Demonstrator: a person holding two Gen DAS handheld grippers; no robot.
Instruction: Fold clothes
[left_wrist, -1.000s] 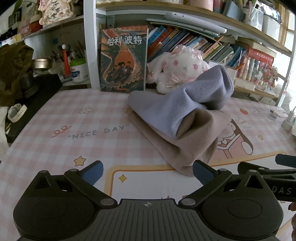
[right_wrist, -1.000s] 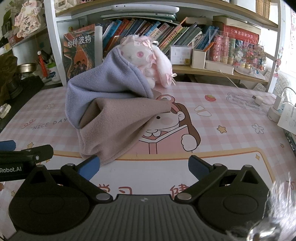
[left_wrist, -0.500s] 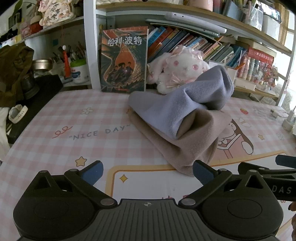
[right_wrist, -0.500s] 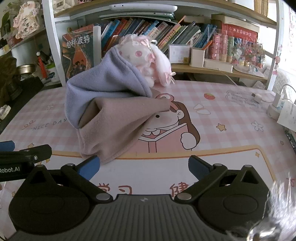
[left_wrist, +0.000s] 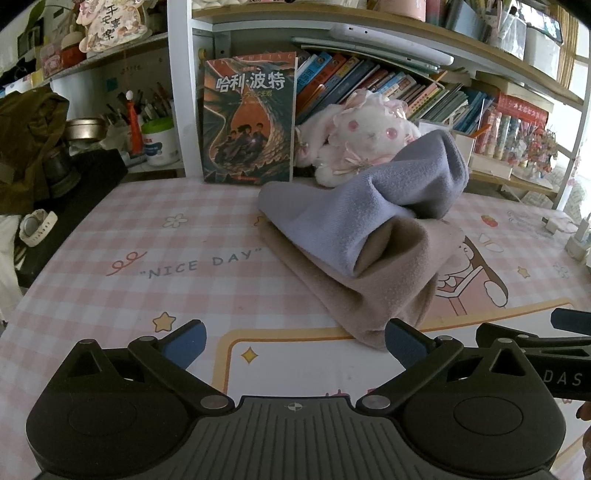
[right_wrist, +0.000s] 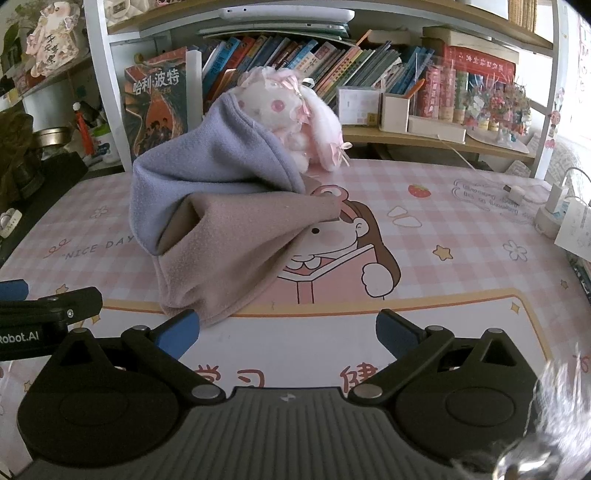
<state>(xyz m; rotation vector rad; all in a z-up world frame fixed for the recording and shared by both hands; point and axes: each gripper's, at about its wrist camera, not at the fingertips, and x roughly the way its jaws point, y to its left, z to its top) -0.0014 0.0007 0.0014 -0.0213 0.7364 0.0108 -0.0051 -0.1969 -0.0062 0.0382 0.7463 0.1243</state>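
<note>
1. The pink checked desk mat (left_wrist: 110, 229) reads "NICE DAY"; the left gripper's body shows "Robot.AI", the right's "DAS".
2. A crumpled garment (right_wrist: 221, 221), lilac outside and beige inside, lies bunched mid-mat in front of a plush rabbit (right_wrist: 291, 110).
3. The left gripper (left_wrist: 293, 341) and right gripper (right_wrist: 286, 328) hang above the mat, jaws wide apart, holding nothing, near the garment's front edge.

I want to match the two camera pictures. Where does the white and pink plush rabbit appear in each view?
Left wrist view: the plush rabbit sits upper centre, just right of the standing book, behind the crumpled purple and beige cloth.
Right wrist view: the plush rabbit sits upper centre, partly hidden behind the cloth's raised purple peak.
Shared landmark: the standing book, left of the rabbit in both.
</note>
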